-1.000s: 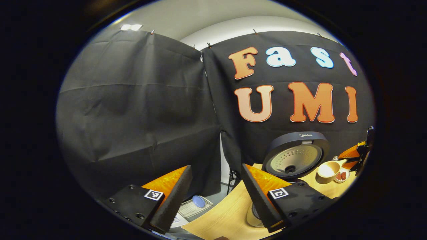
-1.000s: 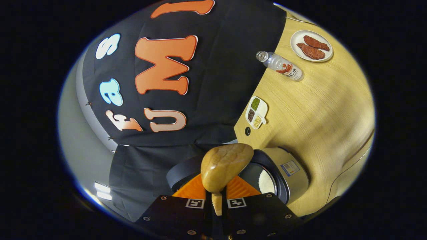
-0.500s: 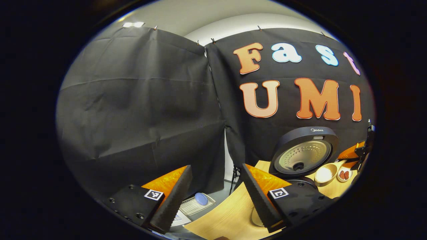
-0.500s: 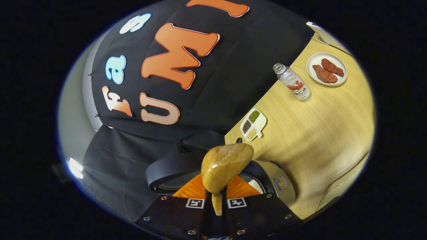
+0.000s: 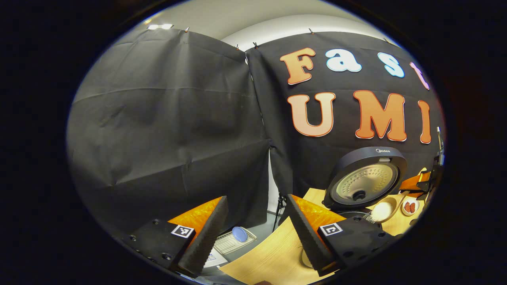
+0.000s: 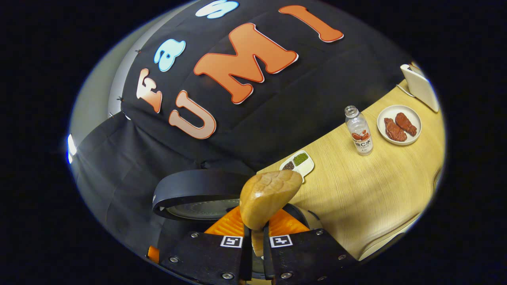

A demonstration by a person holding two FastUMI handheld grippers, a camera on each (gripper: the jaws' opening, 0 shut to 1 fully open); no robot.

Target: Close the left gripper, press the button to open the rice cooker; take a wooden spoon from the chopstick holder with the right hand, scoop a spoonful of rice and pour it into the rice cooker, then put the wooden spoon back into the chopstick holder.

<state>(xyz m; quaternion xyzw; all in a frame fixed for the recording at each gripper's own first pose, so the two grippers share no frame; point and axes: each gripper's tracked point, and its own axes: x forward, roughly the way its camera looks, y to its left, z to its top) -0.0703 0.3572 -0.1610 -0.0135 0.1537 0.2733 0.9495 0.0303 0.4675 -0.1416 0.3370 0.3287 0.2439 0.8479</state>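
Right gripper: clamped on wooden spoon handle, bowl tipped over rice cooker (lid raised) at 6 o'clock in right gripper view. Left gripper: fingers spread wide, nothing held. Rice cooker at 4 o'clock in left gripper view, spoon beside it. Desk: water bottle, meat plate, divided dish.

The dark rice cooker stands on the bench with its round lid raised upright, the pale perforated inner plate facing out. A light wooden spoon, bowl tipped over the open pot, spills white rice into it, its handle clamped low between two fingers.
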